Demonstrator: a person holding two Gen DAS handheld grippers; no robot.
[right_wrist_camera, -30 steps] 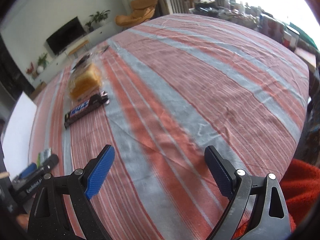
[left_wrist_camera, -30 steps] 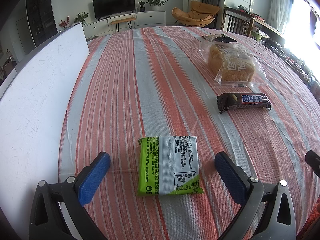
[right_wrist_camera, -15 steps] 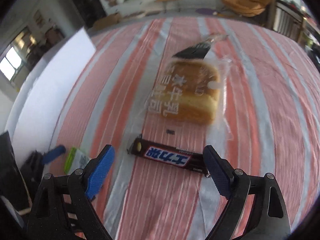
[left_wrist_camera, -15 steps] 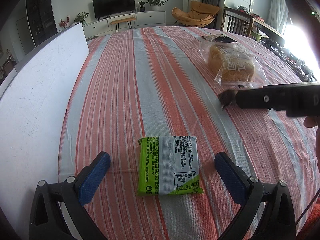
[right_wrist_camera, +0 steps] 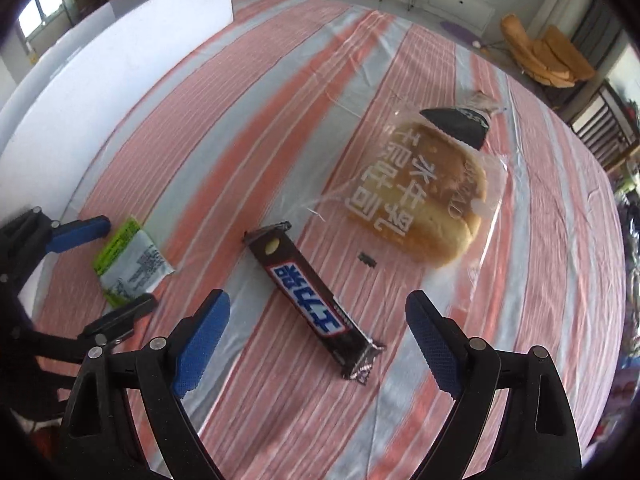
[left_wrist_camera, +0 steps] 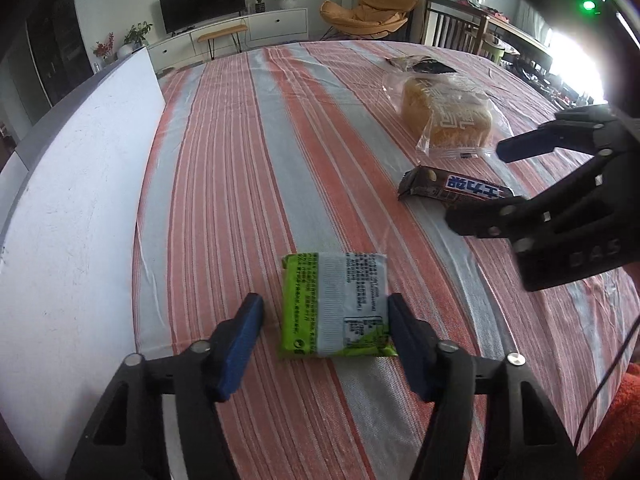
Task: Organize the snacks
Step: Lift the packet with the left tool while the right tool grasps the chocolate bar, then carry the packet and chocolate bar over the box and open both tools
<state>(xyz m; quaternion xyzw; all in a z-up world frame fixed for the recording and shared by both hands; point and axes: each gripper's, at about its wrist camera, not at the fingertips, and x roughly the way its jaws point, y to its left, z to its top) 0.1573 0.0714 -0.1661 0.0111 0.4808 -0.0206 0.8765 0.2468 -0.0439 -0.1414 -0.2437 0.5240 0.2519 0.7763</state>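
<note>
Seen from the left wrist: left gripper [left_wrist_camera: 324, 322] spread wide, nothing clamped, blue pads either side of the flat green-and-white foil snack packet [left_wrist_camera: 335, 306]. Right pad already touching or all but touching the packet's right edge, left pad well clear of the other edge, so off-centre. Risk from here, as a judgement: on closing, likely to shove the thin packet sideways over the orange-and-grey striped tablecloth [left_wrist_camera: 248, 152] rather than pinch it, or to ride over its low edge and catch cloth instead. Ahead and to the right of the claw, the dark brown chocolate bar in its glossy wrapper [left_wrist_camera: 456, 189]; beyond that, the loaf of yellow bread in a clear plastic bag [left_wrist_camera: 446, 118]. White upright board [left_wrist_camera: 76, 200] off to the left. Right gripper [left_wrist_camera: 516, 178] reaching in from the right, straddling the bar's far end, near enough to the left claw's path for a bump if both move inward together. Seen from the right wrist: right gripper [right_wrist_camera: 318, 336] also released and empty, fingers wide apart, chocolate bar [right_wrist_camera: 310, 298] lying between them on a diagonal, near end just ahead of the gap, far end pointing up and left. Risk here: bar askew to the closing line, so apt to pivot or squirt out of slick pads, or to be caught only by the crimped wrapper tail. Bagged bread [right_wrist_camera: 424, 196] ahead and right, close beyond the bar; loose plastic easily snagged. Green packet [right_wrist_camera: 132, 262] and left gripper [right_wrist_camera: 108, 264] off to the left.
</note>
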